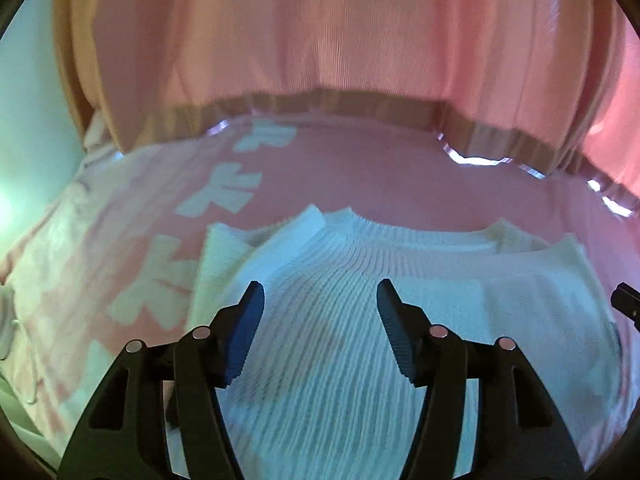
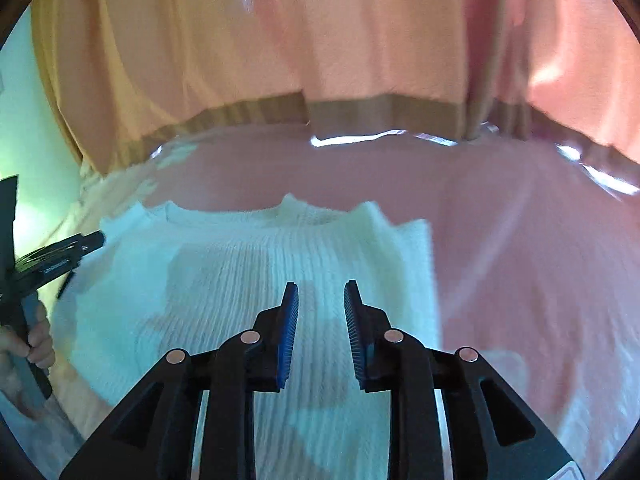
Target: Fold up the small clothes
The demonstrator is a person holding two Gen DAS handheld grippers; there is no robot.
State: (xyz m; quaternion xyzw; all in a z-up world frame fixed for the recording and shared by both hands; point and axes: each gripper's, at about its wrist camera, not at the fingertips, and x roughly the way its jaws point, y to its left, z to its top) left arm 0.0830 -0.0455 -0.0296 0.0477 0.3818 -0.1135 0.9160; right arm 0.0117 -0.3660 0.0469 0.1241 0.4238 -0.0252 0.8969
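A white ribbed knit garment (image 1: 320, 288) lies flat on a pink cover, its neckline toward the curtain. It also shows in the right wrist view (image 2: 248, 264). My left gripper (image 1: 320, 292) is open and empty, held above the garment's middle. My right gripper (image 2: 321, 292) is open and empty above the garment's right half. The left gripper and the hand holding it show at the left edge of the right wrist view (image 2: 52, 256). A tip of the right gripper shows at the right edge of the left wrist view (image 1: 626, 300).
The pink cover (image 2: 520, 260) has white patterned marks (image 1: 216, 196) on its left side. A pink curtain (image 1: 320, 40) hangs along the far edge, with bright light under its hem. A pale wall (image 1: 28, 128) stands at the left.
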